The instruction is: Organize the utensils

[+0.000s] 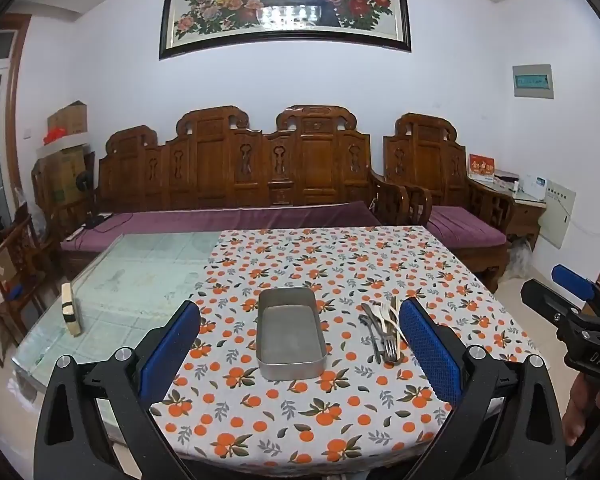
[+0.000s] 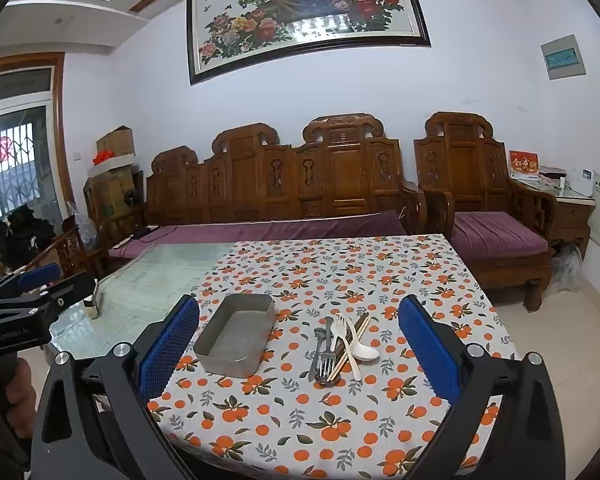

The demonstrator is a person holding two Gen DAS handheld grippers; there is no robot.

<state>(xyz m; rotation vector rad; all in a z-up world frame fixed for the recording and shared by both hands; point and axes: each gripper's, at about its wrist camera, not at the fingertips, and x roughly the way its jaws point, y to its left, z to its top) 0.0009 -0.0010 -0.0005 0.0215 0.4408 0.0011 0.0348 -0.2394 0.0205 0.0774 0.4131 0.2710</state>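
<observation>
Both claws hang above the near edge of my table (image 2: 260,432), covered in its orange-fruit tablecloth. Left claw (image 1: 300,344): blue pads spread wide, nothing between them. Right claw (image 2: 298,344): same, wide apart and empty. Grey rectangular metal tray (image 1: 290,334) sits at 12 o'clock from the left claw. The heap of utensils (image 2: 340,346), steel forks, white plastic spoon and fork, pale chopsticks, lies just beside the tray at its 3 o'clock, apart from it.

The box (image 2: 236,334) was dull grey metal, the forks (image 2: 327,354) were shiny metal, the spoon (image 2: 362,346) was smooth pale plastic, and the desk (image 2: 148,280) was shiny glass under a printed cloth (image 2: 340,420).
</observation>
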